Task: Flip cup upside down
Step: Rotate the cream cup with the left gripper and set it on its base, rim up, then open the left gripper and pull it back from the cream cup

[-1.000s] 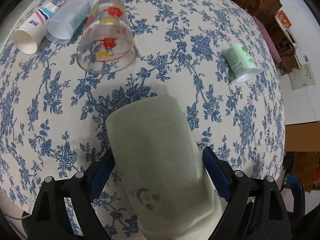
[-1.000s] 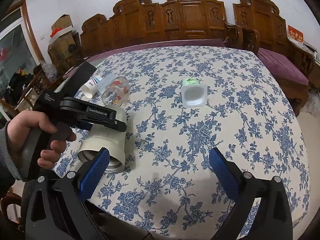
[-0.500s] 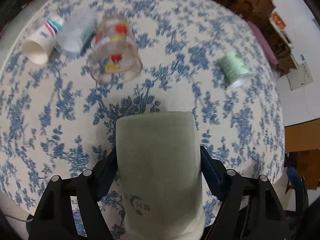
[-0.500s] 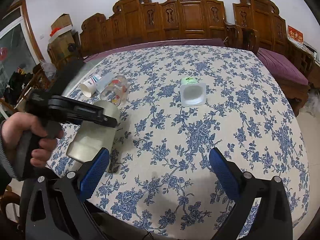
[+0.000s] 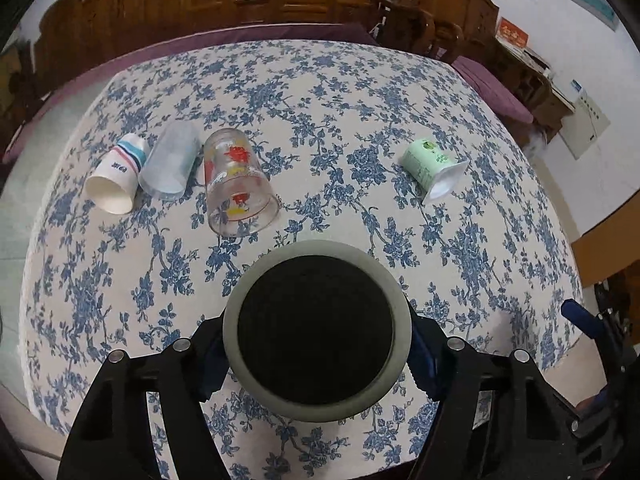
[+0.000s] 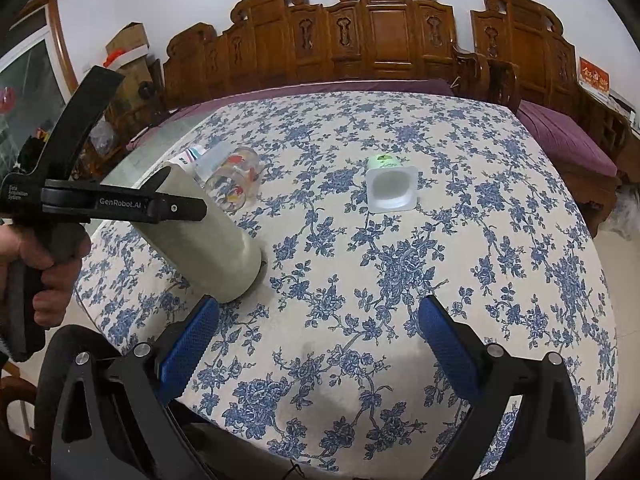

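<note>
My left gripper is shut on a grey-green cup with a black end face turned toward the left wrist camera. In the right wrist view the cup is tilted, its lower end on or just above the tablecloth, with the left gripper clamped across it. My right gripper is open and empty above the near part of the table, to the right of the cup.
The table has a blue-flower cloth. On it lie a printed glass, a clear plastic cup, a paper cup and a green yogurt cup. Carved wooden chairs stand behind the table.
My left gripper has lifted the grey-green cup off its side and rotated it, so that its black end now faces the left wrist camera. The right gripper has stayed still.
</note>
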